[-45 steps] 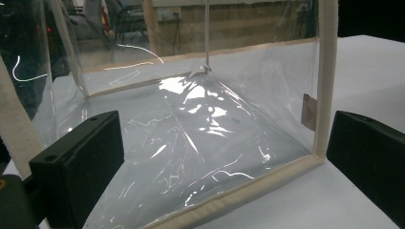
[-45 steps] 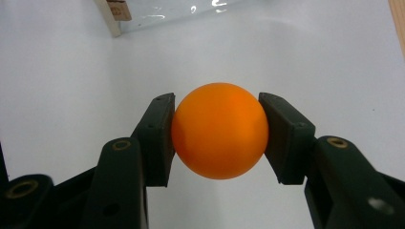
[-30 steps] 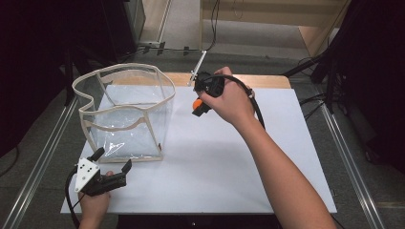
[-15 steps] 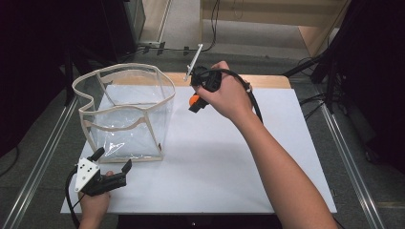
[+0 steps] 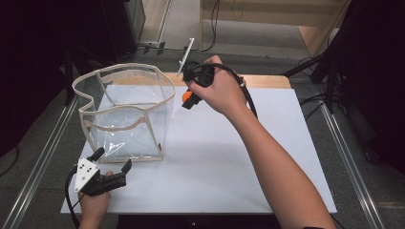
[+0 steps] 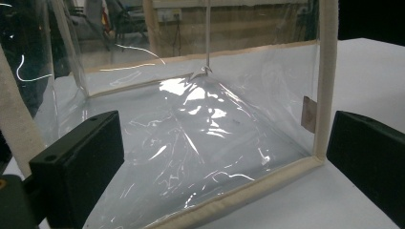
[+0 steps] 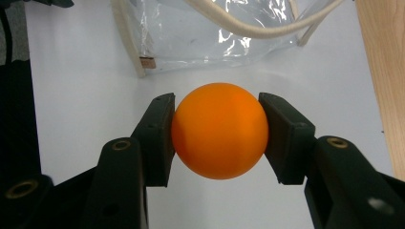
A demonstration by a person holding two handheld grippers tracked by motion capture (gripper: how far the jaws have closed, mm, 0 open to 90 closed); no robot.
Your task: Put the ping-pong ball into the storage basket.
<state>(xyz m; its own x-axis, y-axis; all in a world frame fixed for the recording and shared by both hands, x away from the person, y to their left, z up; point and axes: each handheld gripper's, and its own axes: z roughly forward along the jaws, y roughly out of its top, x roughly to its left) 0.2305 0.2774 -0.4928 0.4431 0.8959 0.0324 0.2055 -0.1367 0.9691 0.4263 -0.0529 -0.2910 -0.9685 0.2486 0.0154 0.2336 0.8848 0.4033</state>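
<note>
An orange ball (image 7: 219, 130) sits clamped between the two black jaws of my right gripper (image 7: 218, 133), which hangs above the white table top. In the high view the ball (image 5: 187, 97) shows as an orange spot under the right hand, just right of the clear bag's far corner. The clear plastic bag (image 5: 125, 112) with cream fabric edging stands open-topped on the left half of the table. My left gripper (image 5: 112, 160) rests near the table's front left corner, jaws wide apart, pointed at the bag's near wall (image 6: 200, 143) with nothing between them.
A white sheet (image 5: 267, 157) covers the table, with a wooden strip (image 5: 267, 81) along the far edge. Metal rails (image 5: 353, 162) run down both sides. A thin white stick (image 5: 185, 56) rises from the right gripper. Dark equipment and cables lie beyond the table.
The right hand has lifted the ball and carried it left, toward the bag's far corner. The left gripper has stayed where it was.
</note>
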